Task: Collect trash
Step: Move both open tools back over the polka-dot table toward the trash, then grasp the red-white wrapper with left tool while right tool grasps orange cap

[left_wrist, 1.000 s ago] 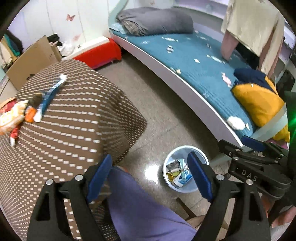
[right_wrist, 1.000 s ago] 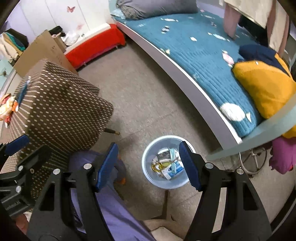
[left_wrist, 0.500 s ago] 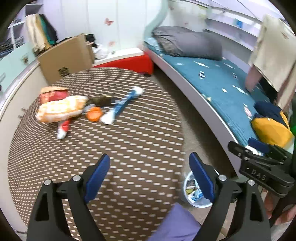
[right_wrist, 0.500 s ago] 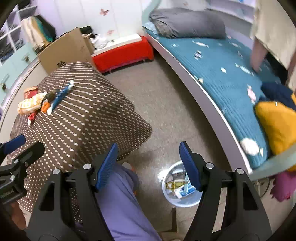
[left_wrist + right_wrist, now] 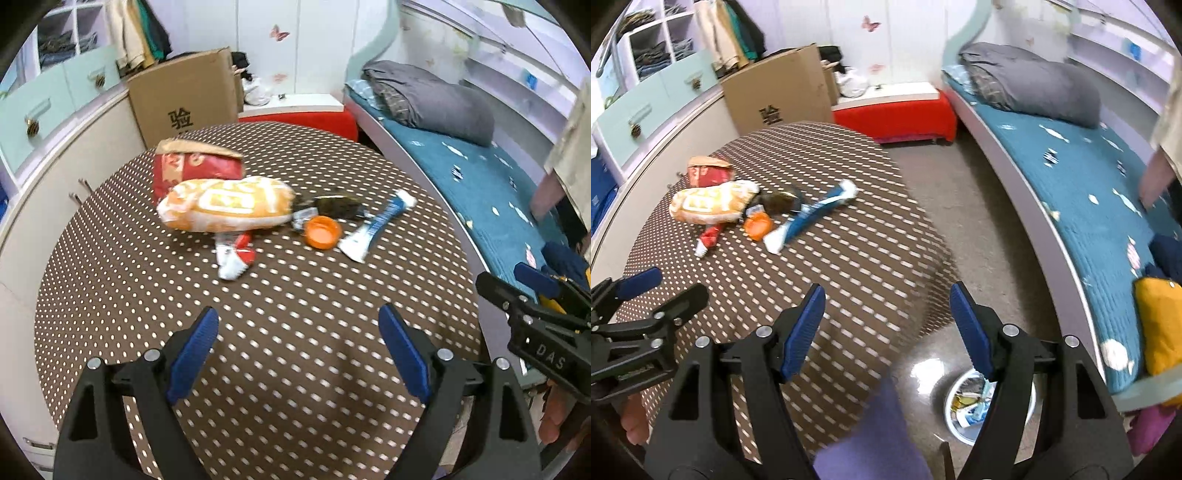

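Both grippers hang over the near part of the brown dotted tablecloth (image 5: 295, 369), nothing close to them there. The left gripper (image 5: 297, 354) has its blue pads spread wide with only cloth between them, and its jaws have just been opening a bit more. The right gripper (image 5: 888, 328) is open too, empty, sitting right at the table's right-hand edge where the cloth drops to the floor. The trash sits bunched toward the far side of the table: an orange snack bag (image 5: 227, 206) lying partly on a red packet (image 5: 192, 170), a small red-and-white wrapper (image 5: 236, 256) just in front of it, an orange cap (image 5: 323, 232), a dark wrapper (image 5: 336, 206) and a blue-and-white wrapper (image 5: 376, 227) out to the right. Plenty of bare cloth between pads and pile. The white bin (image 5: 967, 406) is down on the floor between table and bed (image 5: 1089, 192), already holding some wrappers. A second ago both cameras looked down at that bin; now they face the tabletop
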The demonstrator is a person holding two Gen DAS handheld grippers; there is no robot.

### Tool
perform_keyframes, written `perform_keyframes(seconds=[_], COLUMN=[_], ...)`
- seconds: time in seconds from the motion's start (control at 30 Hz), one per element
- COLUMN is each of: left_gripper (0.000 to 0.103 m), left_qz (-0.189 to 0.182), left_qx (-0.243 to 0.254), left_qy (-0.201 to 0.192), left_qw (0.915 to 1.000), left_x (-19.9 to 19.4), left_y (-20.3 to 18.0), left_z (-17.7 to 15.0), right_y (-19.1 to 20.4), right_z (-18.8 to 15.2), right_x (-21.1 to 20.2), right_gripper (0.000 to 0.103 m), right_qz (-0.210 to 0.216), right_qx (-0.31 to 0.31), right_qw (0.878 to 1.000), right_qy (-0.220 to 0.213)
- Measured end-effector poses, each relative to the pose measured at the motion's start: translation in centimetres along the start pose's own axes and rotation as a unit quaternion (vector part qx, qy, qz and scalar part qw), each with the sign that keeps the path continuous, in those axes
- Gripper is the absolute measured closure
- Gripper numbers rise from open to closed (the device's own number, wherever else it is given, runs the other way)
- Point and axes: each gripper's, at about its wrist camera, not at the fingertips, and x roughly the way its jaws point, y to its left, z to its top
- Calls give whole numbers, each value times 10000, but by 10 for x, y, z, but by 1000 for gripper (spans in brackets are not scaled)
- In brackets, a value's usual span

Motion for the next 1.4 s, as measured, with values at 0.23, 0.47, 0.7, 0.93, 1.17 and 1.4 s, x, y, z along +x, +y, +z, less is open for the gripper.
perform_keyframes(seconds=[0.23, 0.47, 0.7, 0.93, 1.17, 1.4], left_gripper=[17, 41, 85, 87, 88, 88], left_qz=[-196, -69, -23, 17, -87, -116], left_qx=[-222, -132, -412, -671, -985, -884], left_qy=[55, -20, -290, -366, -444, -520], left_qw=[9995, 9999, 9987, 9971, 9941, 9947], left_x=[37, 71, 60, 42, 18, -4], left_y=[35, 52, 72, 83, 85, 70], left_z=[19, 31, 24, -1, -20, -37], right_y=[40, 66, 87, 112, 121, 107], right_z=[19, 35, 43, 47, 45, 31], right_x=[27, 47, 67, 92, 96, 61], right_gripper=[34, 34, 43, 57, 74, 74], right_qz=[132, 288, 746, 1087, 848, 854], right_qx=[-359, -723, -1119, -1479, -1529, -1342], right_qw=[9993, 9969, 9909, 9824, 9841, 9872], right_qy=[-10, -68, 84, 350, 306, 138])
